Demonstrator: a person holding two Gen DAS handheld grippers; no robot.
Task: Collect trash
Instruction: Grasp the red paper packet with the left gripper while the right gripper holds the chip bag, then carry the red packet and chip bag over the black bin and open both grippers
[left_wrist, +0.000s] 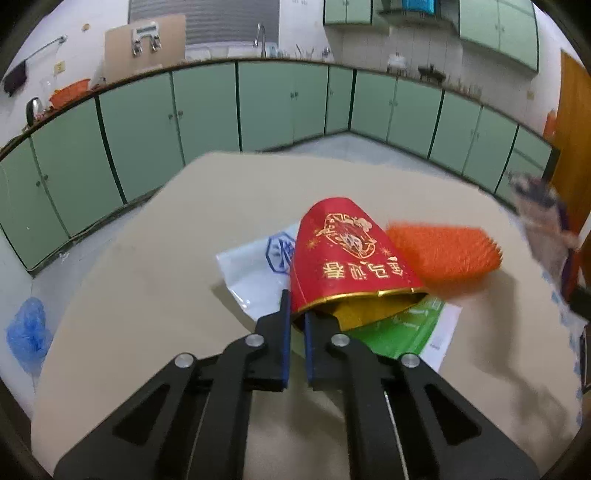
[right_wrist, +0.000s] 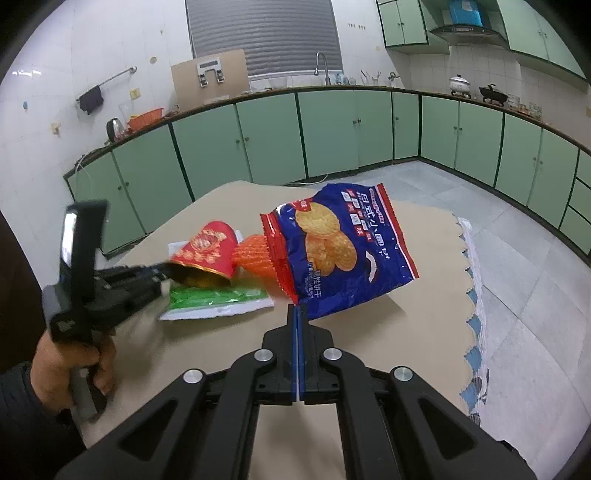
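Blue crumpled plastic bag (left_wrist: 27, 334) on the pale floor at far left, beside the green cabinet fronts (left_wrist: 207, 107). Beige table top (left_wrist: 155, 280) spread with trash. Left hand (right_wrist: 70, 365) wrapped round the grip of the black left gripper (left_wrist: 295, 314), blurred in the right wrist view. Left gripper clenched on the gold rim of the red paper cup with gold print (left_wrist: 347, 258); one finger (left_wrist: 282, 321) outside the cup wall, the other inside the gold-lined mouth. Cup lying on its side, mouth toward the near edge, base toward the far side. Under it, flat on the table: a white plastic bag with a blue hexagon logo (left_wrist: 258, 266) to the left, and a green and white flat wrapper (left_wrist: 413, 332) to the near right. Just right of the cup, touching it, an orange foam net sleeve (left_wrist: 443, 254). Further right, a blue and red biscuit bag with round crackers pictured (right_wrist: 343, 251), lifted clear of the table and hanging tilted, pinched at its near lower corner by the black right gripper (right_wrist: 298, 314), blue pads pressed tight together. White and blue patterned cloth edge (right_wrist: 476, 332) along the right side of the table.
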